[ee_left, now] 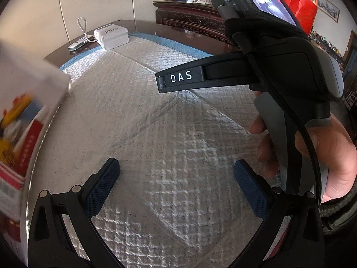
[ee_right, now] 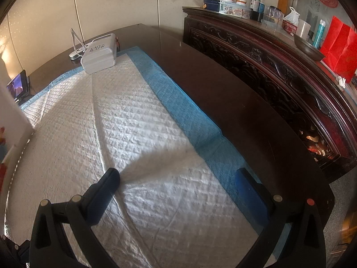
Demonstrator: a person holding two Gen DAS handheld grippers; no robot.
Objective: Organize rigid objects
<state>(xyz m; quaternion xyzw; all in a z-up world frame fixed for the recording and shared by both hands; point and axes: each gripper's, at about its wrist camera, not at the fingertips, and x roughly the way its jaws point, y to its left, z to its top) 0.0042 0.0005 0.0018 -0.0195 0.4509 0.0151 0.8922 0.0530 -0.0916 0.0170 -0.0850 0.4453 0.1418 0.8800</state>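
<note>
A white carton (ee_left: 24,116) with red and yellow print fills the left edge of the left wrist view, blurred and very close. The same carton (ee_right: 11,116) shows at the left edge of the right wrist view. My left gripper (ee_left: 177,185) is open over the white quilted pad (ee_left: 156,122), with nothing between its blue pads. One black finger (ee_left: 180,77) of the right gripper, marked DAS, reaches in from the right, held by a hand (ee_left: 334,156). My right gripper (ee_right: 177,187) is open and empty above the pad's blue border (ee_right: 178,102).
A white charger block (ee_right: 100,53) with a cable sits at the pad's far corner on the dark table (ee_right: 234,93). A small lit screen (ee_right: 17,87) stands far left. A carved wooden cabinet (ee_right: 279,62) at right carries jars, tins and a red bag (ee_right: 339,47).
</note>
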